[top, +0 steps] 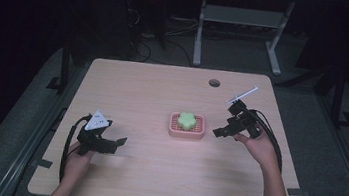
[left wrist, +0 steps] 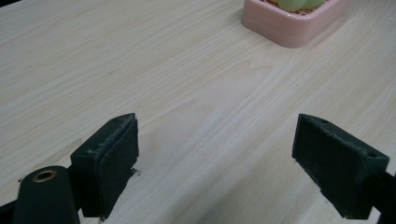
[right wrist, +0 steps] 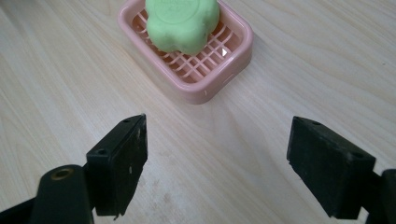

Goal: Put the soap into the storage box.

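Presently, the green flower-shaped soap bar (right wrist: 182, 24) lies inside the pink plastic slatted soap dish (right wrist: 212, 79), which sits near the middle of the pale wooden desk (top: 152, 181). The dish holds nothing else. The right tool (top: 225, 131) hovers just beside the dish, jaws wide and empty, aimed at it. The left tool (top: 119, 144) rests well apart, likewise wide and empty. Judgement: either the soap has been placed or a pick-up is pending; which one cannot be told from these views.
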`<state>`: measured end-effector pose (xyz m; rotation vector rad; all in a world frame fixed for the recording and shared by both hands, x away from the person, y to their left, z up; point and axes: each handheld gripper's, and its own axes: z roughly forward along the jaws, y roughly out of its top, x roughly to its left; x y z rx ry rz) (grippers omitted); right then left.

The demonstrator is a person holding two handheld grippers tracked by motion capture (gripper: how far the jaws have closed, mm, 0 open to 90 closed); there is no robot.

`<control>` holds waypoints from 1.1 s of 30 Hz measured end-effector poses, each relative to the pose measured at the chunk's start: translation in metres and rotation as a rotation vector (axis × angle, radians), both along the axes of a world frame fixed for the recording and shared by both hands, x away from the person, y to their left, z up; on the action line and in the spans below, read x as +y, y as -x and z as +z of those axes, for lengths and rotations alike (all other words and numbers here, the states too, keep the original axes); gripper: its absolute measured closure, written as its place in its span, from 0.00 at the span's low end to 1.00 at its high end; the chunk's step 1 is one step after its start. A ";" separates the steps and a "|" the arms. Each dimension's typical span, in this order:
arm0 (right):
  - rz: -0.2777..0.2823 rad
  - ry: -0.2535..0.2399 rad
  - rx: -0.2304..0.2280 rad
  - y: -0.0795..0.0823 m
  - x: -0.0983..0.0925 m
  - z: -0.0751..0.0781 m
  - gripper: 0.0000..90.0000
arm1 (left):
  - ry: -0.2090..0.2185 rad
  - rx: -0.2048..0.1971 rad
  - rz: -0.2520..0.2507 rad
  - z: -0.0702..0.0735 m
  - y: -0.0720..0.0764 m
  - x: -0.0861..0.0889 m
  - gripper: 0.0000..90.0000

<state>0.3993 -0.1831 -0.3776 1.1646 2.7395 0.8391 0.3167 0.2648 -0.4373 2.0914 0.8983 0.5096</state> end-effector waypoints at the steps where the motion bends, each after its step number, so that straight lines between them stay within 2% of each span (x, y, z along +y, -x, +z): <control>1: 0.000 -0.002 0.000 0.001 -0.001 0.000 0.22 | -0.002 0.000 0.000 0.000 0.000 0.000 0.16; 17: -0.029 -0.014 -0.011 0.019 -0.023 -0.005 0.22 | -0.003 -0.001 -0.003 -0.001 0.000 -0.001 0.16; 33: -0.054 -0.022 -0.004 0.040 -0.041 -0.023 0.22 | -0.007 0.002 -0.006 -0.001 0.000 -0.002 0.16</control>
